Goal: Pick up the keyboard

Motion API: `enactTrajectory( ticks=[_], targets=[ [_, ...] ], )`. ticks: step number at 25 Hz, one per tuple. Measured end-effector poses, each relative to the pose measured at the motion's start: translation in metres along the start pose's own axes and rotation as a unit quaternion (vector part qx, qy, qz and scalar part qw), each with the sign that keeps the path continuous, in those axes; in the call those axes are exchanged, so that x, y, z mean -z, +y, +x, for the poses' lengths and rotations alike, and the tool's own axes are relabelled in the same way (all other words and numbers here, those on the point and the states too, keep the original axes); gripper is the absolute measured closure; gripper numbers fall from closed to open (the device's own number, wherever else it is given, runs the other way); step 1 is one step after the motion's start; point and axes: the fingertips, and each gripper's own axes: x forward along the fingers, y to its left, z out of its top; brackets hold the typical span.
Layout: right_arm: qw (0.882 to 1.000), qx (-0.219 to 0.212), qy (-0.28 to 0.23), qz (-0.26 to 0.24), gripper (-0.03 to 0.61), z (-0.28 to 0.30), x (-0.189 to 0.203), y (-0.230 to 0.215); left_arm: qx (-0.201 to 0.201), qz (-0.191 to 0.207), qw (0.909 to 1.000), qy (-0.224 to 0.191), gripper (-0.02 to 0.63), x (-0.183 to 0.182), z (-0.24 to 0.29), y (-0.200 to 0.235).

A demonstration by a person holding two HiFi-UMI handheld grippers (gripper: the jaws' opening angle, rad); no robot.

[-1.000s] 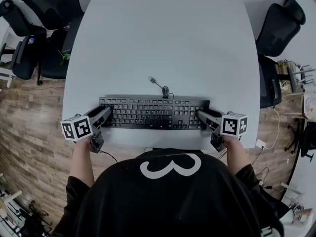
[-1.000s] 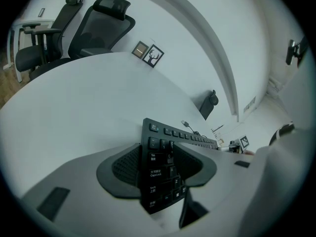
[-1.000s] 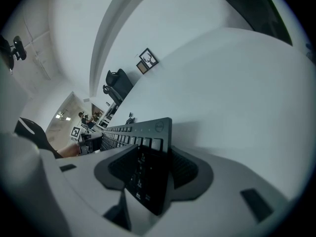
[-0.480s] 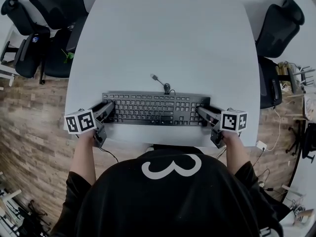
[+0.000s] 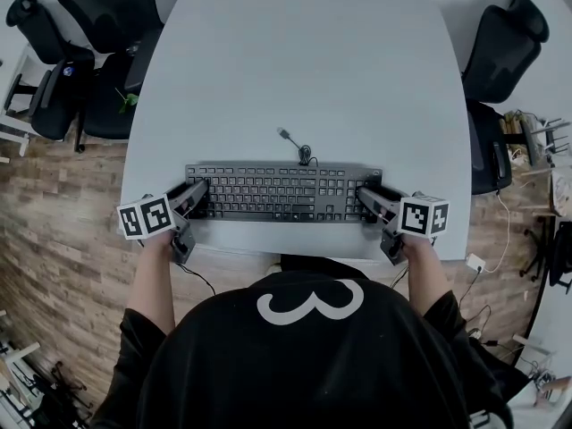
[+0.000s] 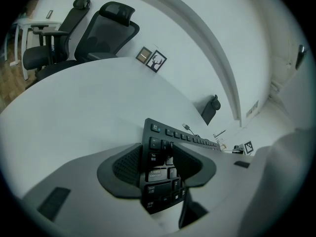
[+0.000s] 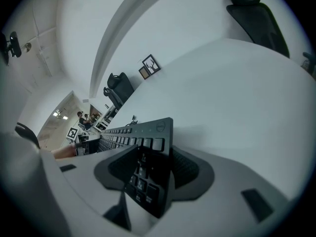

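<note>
A black keyboard [image 5: 281, 191] lies crosswise near the front edge of the white table [image 5: 295, 61], and its cable and USB plug [image 5: 295, 146] trail off behind it. My left gripper [image 5: 198, 195] is shut on the keyboard's left end. In the left gripper view the ribbed pads press on the key rows [image 6: 158, 174] from both sides of the gripper [image 6: 160, 164]. My right gripper [image 5: 366, 202] is shut on the right end. In the right gripper view the keyboard [image 7: 143, 142] stands edge-on inside the gripper [image 7: 150, 169]. I cannot tell whether the keyboard is off the tabletop.
Black office chairs stand at the table's far left [image 5: 89, 43] and far right [image 5: 505, 38]. The table's front edge is just behind my hands. Wood floor with cables and clutter [image 5: 527, 150] lies to the right.
</note>
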Motion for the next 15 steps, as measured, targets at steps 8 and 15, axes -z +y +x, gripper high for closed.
enactTrajectory(
  ticks=[8, 15],
  targets=[
    [0.999, -0.001, -0.034, -0.035, 0.38, -0.022, -0.016, 0.029, 0.013, 0.016, 0.9994, -0.028, 0.413, -0.016, -0.027, -0.018],
    [0.995, -0.008, -0.078, -0.063, 0.381, -0.053, -0.026, 0.051, 0.022, 0.044, 0.9967, -0.065, 0.411, -0.029, -0.056, -0.045]
  ],
)
